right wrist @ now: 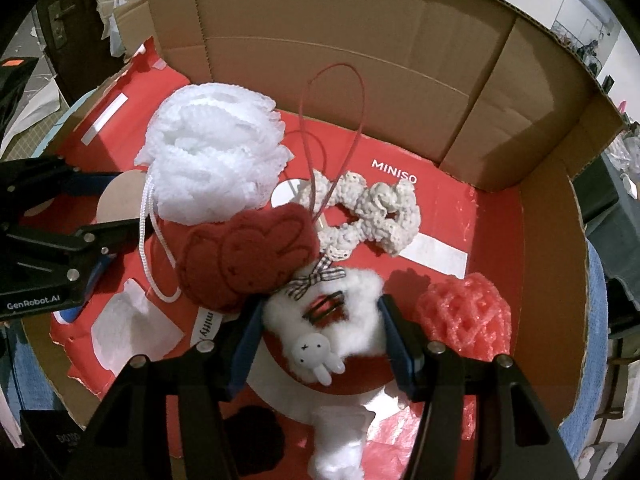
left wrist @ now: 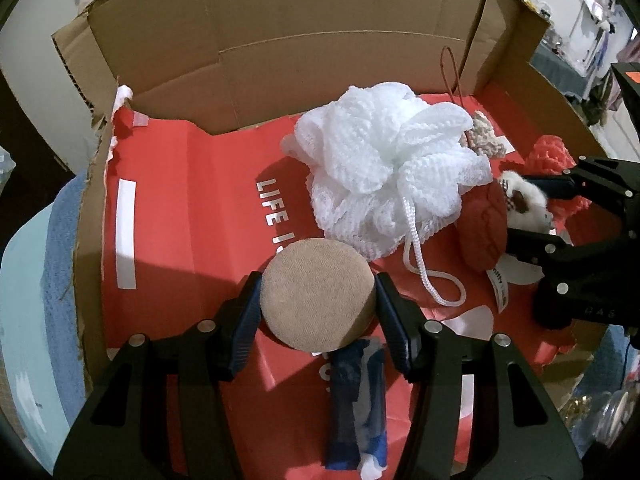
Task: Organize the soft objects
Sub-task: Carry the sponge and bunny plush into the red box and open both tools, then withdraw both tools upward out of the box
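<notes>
Tongs on the left are about half open and hold a round tan puff. Both blue pads press on its sides. The puff is low over the red paper that lines the cardboard box. A blue and white cloth roll lies under these tongs.

The right tongs are also about half open. They hold a fluffy white plush that has a little white bunny and a checked bow on it. The pads touch the fluff on both sides. It looks like the plush is just above the box floor, but I cannot tell if it rests there.

A big white mesh bath pouf sits in the middle of the box, and its white cord trails down. A dark red plush lies right beside the pouf and touches the white plush. A cream frilly scrunchie lies behind them, with a thin red string loop sticking up near it. A red foam net sits on the right side of the box, near the right tongs.
</notes>
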Available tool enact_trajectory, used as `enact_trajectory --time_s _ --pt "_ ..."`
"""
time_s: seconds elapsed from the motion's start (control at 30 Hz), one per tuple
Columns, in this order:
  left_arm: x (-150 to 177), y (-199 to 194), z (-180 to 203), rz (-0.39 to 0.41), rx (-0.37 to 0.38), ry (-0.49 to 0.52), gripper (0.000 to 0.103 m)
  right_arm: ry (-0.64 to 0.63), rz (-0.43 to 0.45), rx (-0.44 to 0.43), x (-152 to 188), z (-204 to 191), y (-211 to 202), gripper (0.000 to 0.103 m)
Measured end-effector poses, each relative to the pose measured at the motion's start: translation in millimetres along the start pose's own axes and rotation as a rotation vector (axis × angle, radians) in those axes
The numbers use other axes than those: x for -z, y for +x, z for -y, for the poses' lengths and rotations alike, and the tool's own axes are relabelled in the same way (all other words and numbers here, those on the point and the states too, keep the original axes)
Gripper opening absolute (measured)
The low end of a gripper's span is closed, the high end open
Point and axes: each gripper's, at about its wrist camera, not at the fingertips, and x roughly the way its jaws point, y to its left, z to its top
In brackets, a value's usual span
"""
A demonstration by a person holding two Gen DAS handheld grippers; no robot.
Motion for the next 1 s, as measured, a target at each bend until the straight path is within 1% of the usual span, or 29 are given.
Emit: enact_trajectory --time_s 0.03,0.1,0.13,0.17,0.4,0.47,0.6,0.67,0.73,0.83,0.87,0.93,1.0 --pt "-1 0 3 0.0 -0.002 -0.001 0.054 0.0 0.0 0.001 -1 0 0 0.06" --pt "-1 1 4 0.0 -0.006 -0.003 0.059 -0.004 0.002 0.002 -1 0 2 0.061" --pt "-2 1 3 0.003 -0.011 -0.005 0.064 -0.004 0.003 0.004 -2 0 2 0.062" --pt "-2 0 3 0.007 -0.013 -0.006 0.066 -0.002 0.003 0.005 0 1 2 0.063" --pt "2 -15 7 0.056 -0.009 0.0 0.07 0.012 0.019 -0.007 3 6 0 0.067" --pt "3 -20 8 0.069 -0.004 -0.005 0.073 0.019 0.028 -0.014 4 6 -5 0.069" --pt "8 -36 9 0.111 0.01 -0.018 0.075 0.027 0.058 -0.018 10 8 -20 0.075" --pt "12 -47 10 0.135 0.024 -0.03 0.078 0.038 0.078 -0.024 16 11 -34 0.077" --pt "15 -56 10 0.157 0.031 -0.039 0.079 0.049 0.098 -0.029 20 11 -44 0.082" --pt "21 -72 14 0.193 0.041 -0.044 0.081 0.058 0.13 -0.025 27 12 -59 0.084" --pt "24 -78 17 0.211 0.04 -0.045 0.083 0.062 0.146 -0.024 31 12 -67 0.084" --pt "30 -89 22 0.247 0.045 -0.053 0.087 0.07 0.169 -0.02 37 9 -80 0.091" --pt "36 -97 26 0.28 0.052 -0.063 0.088 0.072 0.199 -0.013 42 5 -89 0.093"
